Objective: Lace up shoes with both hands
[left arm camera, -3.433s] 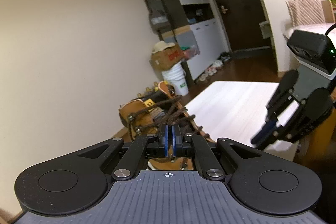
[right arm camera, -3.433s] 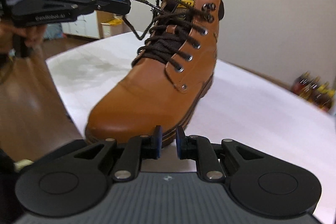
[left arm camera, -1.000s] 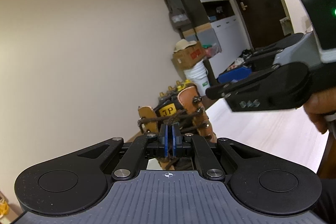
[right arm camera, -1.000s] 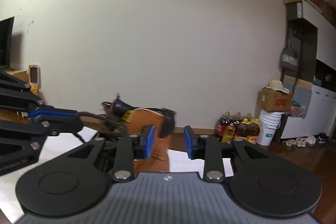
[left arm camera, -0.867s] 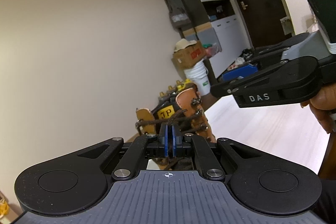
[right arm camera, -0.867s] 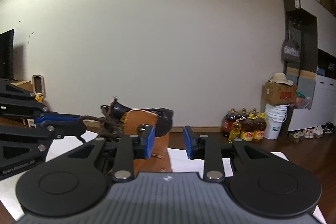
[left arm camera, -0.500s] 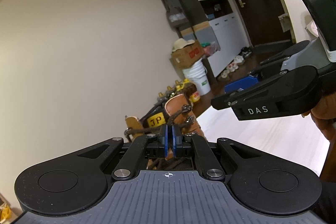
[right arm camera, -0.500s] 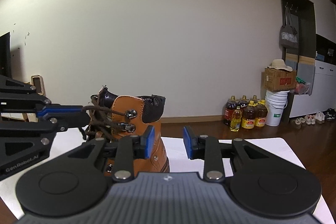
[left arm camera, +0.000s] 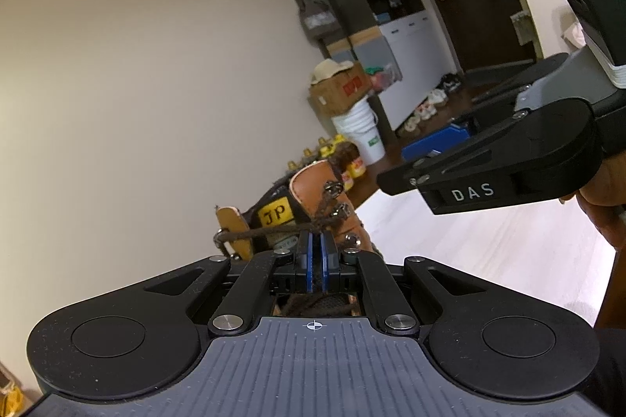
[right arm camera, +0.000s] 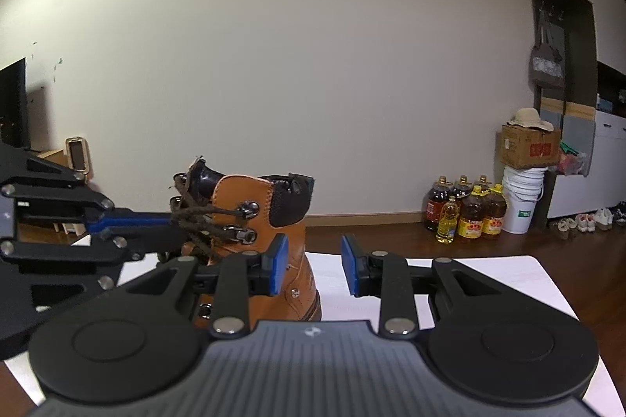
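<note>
Lace pinched, boot on table
My left gripper (left arm camera: 314, 241) clenched on lace (right arm camera: 195, 214) at boot (right arm camera: 270, 221) frame centre; right gripper (right arm camera: 314, 260) released, empty.

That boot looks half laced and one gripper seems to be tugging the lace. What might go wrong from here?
Two risks, I think. The left gripper pinches only a thin brown lace; it may slip out of the pads under tension. The lace also runs taut to a top hook on the boot, which nothing steadies, since the right gripper is open and empty beside it. A harder pull may tip or drag the boot across the white table.
</note>
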Available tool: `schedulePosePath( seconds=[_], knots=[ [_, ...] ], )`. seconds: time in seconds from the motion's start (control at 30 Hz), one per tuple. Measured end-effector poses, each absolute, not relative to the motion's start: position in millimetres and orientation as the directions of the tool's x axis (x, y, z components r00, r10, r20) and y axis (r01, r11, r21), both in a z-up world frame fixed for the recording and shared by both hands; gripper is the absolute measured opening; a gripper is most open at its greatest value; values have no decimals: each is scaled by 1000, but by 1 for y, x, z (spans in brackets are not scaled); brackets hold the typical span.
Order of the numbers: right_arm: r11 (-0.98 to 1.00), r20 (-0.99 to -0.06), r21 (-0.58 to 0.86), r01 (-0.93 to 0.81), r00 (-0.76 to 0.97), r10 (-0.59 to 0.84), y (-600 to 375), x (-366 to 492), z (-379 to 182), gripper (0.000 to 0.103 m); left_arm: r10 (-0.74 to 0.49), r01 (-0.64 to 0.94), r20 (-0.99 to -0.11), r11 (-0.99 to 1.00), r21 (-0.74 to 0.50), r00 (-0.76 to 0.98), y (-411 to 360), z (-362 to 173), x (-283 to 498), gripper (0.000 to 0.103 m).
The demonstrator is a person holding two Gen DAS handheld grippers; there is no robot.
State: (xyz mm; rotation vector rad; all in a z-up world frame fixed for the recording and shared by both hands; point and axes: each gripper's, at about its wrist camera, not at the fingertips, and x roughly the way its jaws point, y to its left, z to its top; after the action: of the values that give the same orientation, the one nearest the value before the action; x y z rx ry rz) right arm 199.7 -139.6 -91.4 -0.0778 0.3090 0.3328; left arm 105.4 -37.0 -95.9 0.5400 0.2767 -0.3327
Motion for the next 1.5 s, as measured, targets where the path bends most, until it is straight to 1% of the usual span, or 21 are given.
schedulePosePath(
  seconds=[0.37,0.57,0.7,0.77,0.97,1.03,1.1,1.13,1.17,1.2,1.23,1.3,1.4,1.5],
  knots=[
    [931,-290,-56,-360,898,330,-133,210,-85,32,-212,401,-400,779,482,892,-43,-100,106,5],
    [923,-296,-63,-379,890,346,-130,211,-88,32,-172,386,-409,757,528,896,-48,-99,108,5],
    [913,-303,-60,-403,879,368,-129,213,-90,32,-173,390,-412,753,530,895,-50,-96,107,5],
    [903,-296,-60,-425,872,390,-129,212,-91,32,-174,382,-400,756,532,900,-51,-94,107,5],
    [885,-298,-107,-454,863,407,-130,211,-92,32,-167,386,-404,737,554,899,-55,-91,108,5],
    [876,-297,-145,-461,864,406,-130,210,-92,32,-171,393,-408,733,555,897,-56,-92,108,5],
    [850,-295,-236,-470,868,399,-128,207,-94,31,-170,396,-411,726,562,895,-56,-92,108,5],
    [836,-293,-274,-476,869,399,-126,205,-95,28,-170,396,-411,726,562,895,-56,-93,108,5],
    [813,-291,-326,-483,869,400,-123,203,-96,24,-171,396,-411,727,561,895,-56,-93,108,5],
    [767,-291,-416,-489,871,397,-118,200,-98,22,-169,393,-409,730,560,897,-56,-93,108,5],
    [739,-290,-464,-490,871,396,-114,198,-100,21,-169,391,-407,731,559,898,-55,-93,108,5],
    [641,-274,-605,-473,879,391,-106,193,-107,20,-171,389,-405,736,554,898,-55,-92,109,5],
    [549,-257,-711,-439,889,379,-98,191,-114,20,-174,390,-403,738,551,899,-55,-91,109,5],
    [468,-255,-775,-425,887,385,-91,189,-120,18,-175,390,-401,737,553,899,-56,-90,110,6]
  ],
)
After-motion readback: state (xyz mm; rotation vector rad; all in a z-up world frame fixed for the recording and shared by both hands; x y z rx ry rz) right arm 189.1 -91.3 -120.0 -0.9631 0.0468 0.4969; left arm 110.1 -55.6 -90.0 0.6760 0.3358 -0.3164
